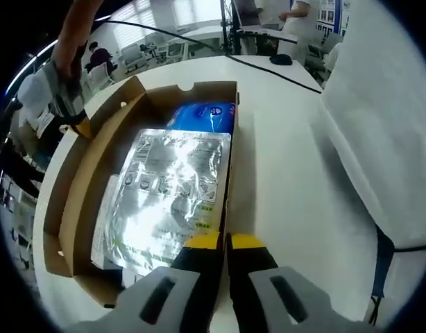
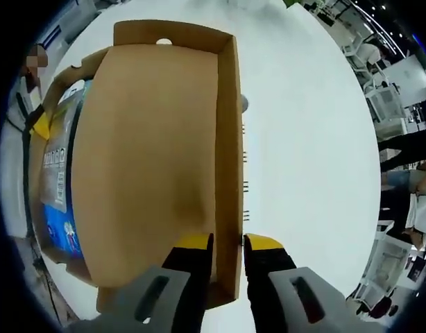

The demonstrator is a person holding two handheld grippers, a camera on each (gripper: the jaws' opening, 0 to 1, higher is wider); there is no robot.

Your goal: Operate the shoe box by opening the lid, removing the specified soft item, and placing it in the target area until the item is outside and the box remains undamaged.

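Fingers, left gripper (image 1: 225, 243): yellow-tipped pads almost together, only a thin slit between them, pinching the near edge of the shoe box (image 1: 74, 208) wall at its right-hand corner as seen in left gripper view. Fingers, right gripper (image 2: 228, 243): tips set a narrow gap apart w/ the side flange of the box lid (image 2: 150, 152) running between them; pads appear to touch the cardboard on both sides, so the lid edge is gripped. Box is brown cardboard, sitting on a white table (image 1: 289, 180). Lid is raised and swung to one side; in right gripper view its plain inner face is turned toward the camera, w/ a small notch at the far edge. Box interior is exposed in left gripper view. Contents: silver foil pouch (image 1: 164, 194) w/ printed icons, lying flat on top and covering most of the interior; blue packet (image 1: 202, 116) at the far end, partly under the pouch. Both items are inside the box, not on the table. In right gripper view the blue packet and a strip of the silver pouch show left of the lid, beside the left gripper's yellow tip. Black cable (image 1: 268, 69) crosses the far part of the table. White fabric, poss. a person's garment, at right in left gripper view. Desks and chairs in the bkgd.
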